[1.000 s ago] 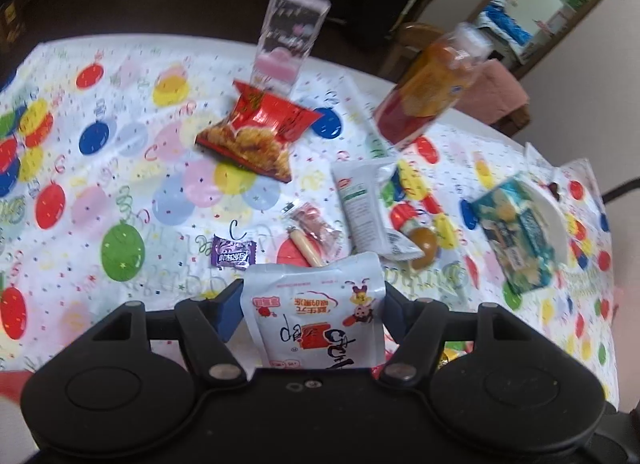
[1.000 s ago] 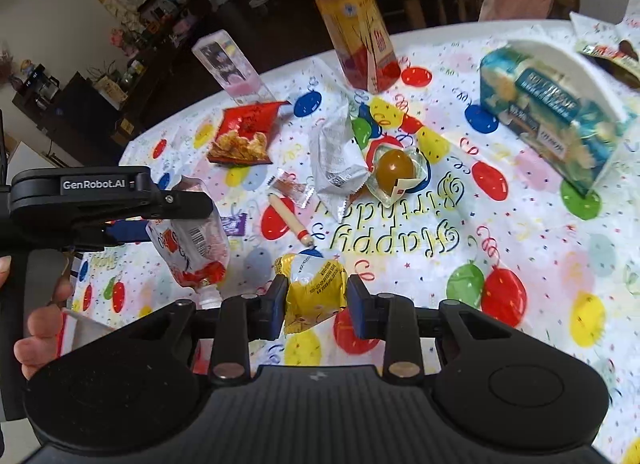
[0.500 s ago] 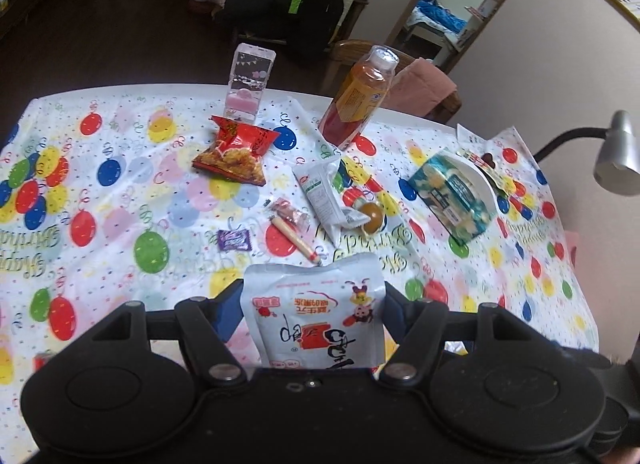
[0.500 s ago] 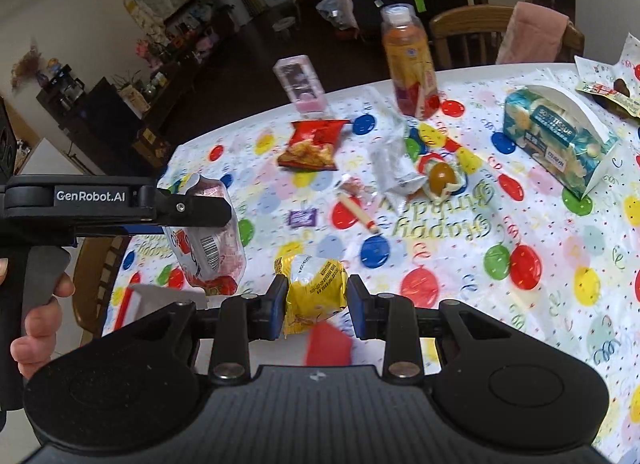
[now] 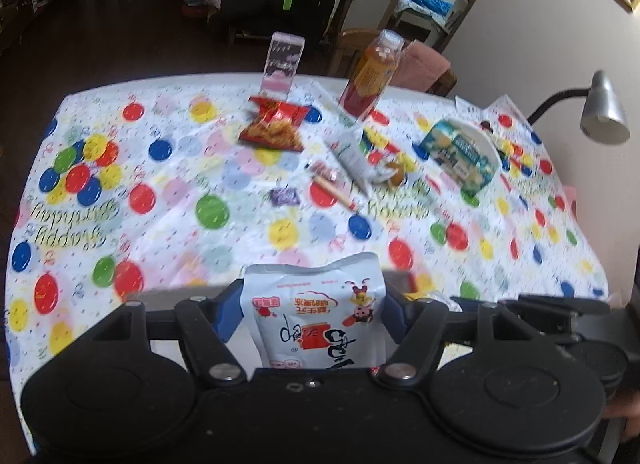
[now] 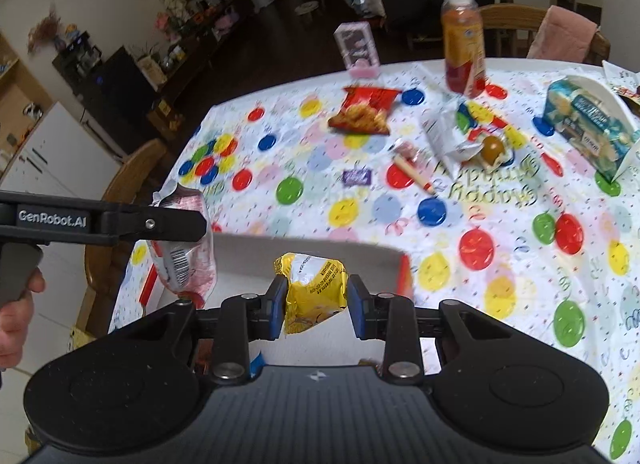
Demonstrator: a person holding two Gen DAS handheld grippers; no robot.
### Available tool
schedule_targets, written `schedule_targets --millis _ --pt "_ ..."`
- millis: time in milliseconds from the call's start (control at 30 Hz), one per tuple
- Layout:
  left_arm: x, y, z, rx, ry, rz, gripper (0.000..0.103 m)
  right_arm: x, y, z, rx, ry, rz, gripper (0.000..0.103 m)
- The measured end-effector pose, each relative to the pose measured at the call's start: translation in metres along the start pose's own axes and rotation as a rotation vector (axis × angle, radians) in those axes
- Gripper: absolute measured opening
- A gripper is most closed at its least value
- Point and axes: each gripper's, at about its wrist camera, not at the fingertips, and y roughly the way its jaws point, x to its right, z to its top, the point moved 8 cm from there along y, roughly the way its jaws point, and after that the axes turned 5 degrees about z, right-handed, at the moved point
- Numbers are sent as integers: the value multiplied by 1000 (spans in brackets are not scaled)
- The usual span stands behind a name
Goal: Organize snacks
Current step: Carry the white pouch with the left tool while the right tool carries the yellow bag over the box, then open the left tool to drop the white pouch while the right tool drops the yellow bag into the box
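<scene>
Between the blue-padded fingers of the left gripper sits a white snack pouch with red print and a cartoon figure, pinched on both side edges, its top edge rising past the fingertips. From the right wrist view the same pouch hangs below the left gripper's arm, raised off the desk.

The right gripper clamps a crumpled yellow packet; each blue pad presses a side of it and its top pokes above the fingertips. Both packets are held above a white box with a red edge at the near end of the desk.

Farther out on the balloon-print cloth lie a red chip bag, a small purple candy, a stick-shaped snack, a crumpled white wrapper beside a round brown sweet, and a blue-green carton at the right. An orange drink bottle and a pink-based clear case stand upright at the far edge. A hand grips the left handle.
</scene>
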Motion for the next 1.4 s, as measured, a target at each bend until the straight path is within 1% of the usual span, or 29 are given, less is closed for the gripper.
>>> schedule_targets --millis 167,267,433,500,633,1033,1267,1300,1400 --pt "-18 8 -24 -35 21 26 67 -13 20 -20 -48 -23 -7 31" --pt "-27 18 -39 -71 17 34 67 -17 32 -33 -80 -37 -18 31" --pt "-34 35 -53 -98 43 70 67 -20 53 -49 -113 -75 -46 31" --pt "-38 44 -56 -110 48 92 67 -20 61 -53 -123 -79 -52 31" --pt "-40 59 -62 -141 50 113 67 -19 72 -60 -145 -96 -63 31" --pt "-30 86 -66 -181 63 110 67 -15 84 -76 -195 -110 -84 31" --pt "-29 99 -66 -203 45 102 68 -13 81 -78 -190 -89 -83 33" --pt "-28 100 -67 -204 45 100 68 -14 80 -78 -187 -87 -81 34" --pt "-28 102 -69 -206 50 98 68 -15 77 -77 -179 -86 -81 41"
